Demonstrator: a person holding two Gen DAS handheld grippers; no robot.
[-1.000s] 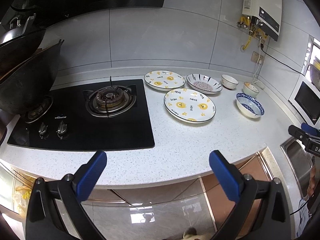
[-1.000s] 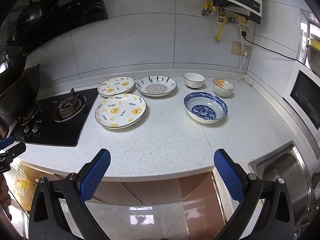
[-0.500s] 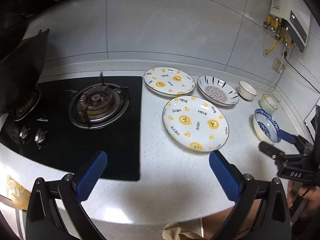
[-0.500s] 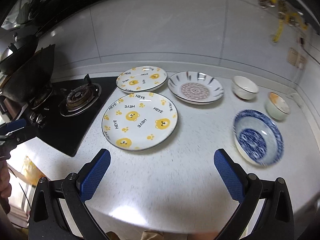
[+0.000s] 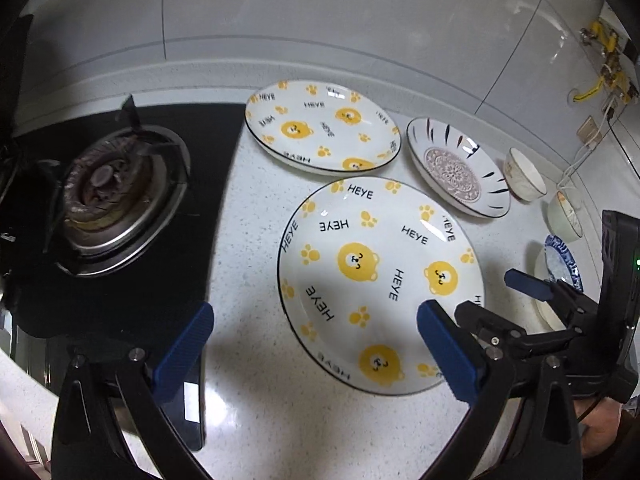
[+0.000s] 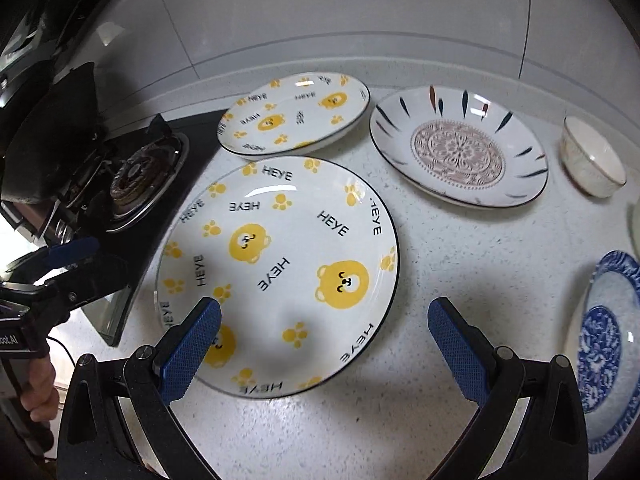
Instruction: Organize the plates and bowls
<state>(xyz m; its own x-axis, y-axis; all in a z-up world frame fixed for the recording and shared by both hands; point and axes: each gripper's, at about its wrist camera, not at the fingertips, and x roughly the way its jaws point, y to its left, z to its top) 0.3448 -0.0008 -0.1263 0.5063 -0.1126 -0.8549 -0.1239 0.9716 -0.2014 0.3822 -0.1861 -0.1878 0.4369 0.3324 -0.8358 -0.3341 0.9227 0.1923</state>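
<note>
Both claws, left (image 5: 316, 344) and right (image 6: 324, 340), gape wide over the large bear plate (image 6: 280, 264), holding nothing.

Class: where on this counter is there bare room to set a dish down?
Bare counter lies between the near bear plate, the patterned plate and the blue bowl, and along the front edge. It is crowded at the back, where the far bear plate nearly meets its neighbours.

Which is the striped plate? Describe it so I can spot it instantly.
Start at the gas stove and go right along the white counter, past the two yellow bear plates. The next dish is the striped plate: dark rim dashes, pinkish floral centre, no bears.
</note>
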